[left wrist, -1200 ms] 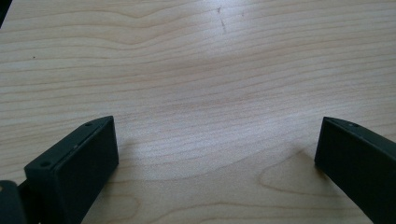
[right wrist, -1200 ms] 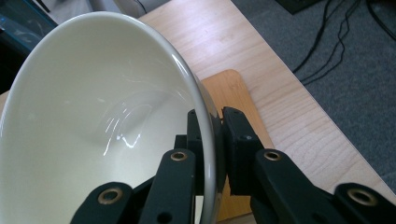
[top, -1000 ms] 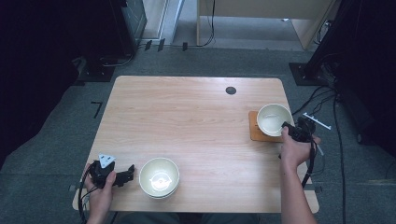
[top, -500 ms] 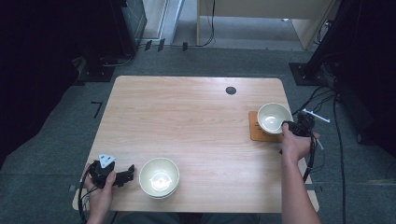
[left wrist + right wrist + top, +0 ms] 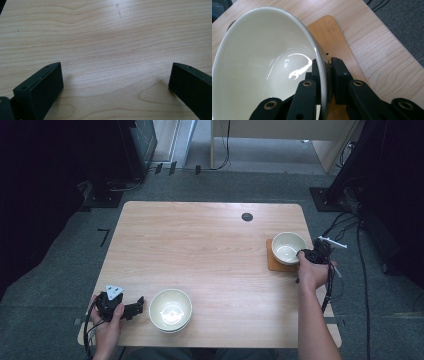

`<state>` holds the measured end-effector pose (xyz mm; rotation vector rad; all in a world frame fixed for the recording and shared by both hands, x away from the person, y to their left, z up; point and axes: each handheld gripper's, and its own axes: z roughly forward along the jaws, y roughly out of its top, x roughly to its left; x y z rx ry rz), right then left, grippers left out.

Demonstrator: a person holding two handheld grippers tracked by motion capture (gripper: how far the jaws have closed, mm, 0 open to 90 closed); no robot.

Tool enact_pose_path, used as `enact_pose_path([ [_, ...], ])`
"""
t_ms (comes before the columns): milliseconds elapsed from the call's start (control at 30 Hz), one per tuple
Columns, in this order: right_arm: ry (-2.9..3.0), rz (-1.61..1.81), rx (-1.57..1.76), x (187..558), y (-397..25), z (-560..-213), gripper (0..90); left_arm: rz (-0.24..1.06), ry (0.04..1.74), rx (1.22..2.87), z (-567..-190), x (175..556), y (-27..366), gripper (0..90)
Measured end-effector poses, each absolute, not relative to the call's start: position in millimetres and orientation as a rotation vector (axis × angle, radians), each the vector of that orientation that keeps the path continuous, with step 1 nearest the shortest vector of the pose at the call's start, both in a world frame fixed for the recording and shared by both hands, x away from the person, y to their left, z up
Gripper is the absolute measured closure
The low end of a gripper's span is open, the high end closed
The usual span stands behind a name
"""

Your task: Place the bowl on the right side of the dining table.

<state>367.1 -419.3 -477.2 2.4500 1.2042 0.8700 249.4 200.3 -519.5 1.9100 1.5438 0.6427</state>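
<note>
At the table's right side a cream bowl (image 5: 288, 247) sits over a small wooden coaster (image 5: 272, 262). My right gripper (image 5: 306, 254) is shut on its near right rim. In the right gripper view one jaw is inside the bowl (image 5: 262, 62) and the other outside, and the right gripper (image 5: 324, 65) pinches the wall above the coaster (image 5: 337, 42). Near the front left edge my left gripper (image 5: 137, 306) stands open, pointing at a stack of cream bowls (image 5: 171, 310) without touching it. The left gripper view has the left gripper (image 5: 116, 75) wide apart over bare wood.
The wooden table (image 5: 200, 245) has a dark round grommet (image 5: 247, 217) near its far edge. Cables (image 5: 350, 235) lie on the grey floor to the right, and dark equipment stands at the back left.
The right hand and its bowl have shifted very slightly left over the coaster. The left gripper and the stacked bowls have stayed put.
</note>
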Motion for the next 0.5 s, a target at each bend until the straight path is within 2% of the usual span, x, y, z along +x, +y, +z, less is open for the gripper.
enact_pose_path([
  [500, 1.163, 0.913, 2.510, 368.1, -425.5, -484.9, 80.6, 0.643, 1.544, 1.910, -519.6, 249.4, 200.2, 0.0],
])
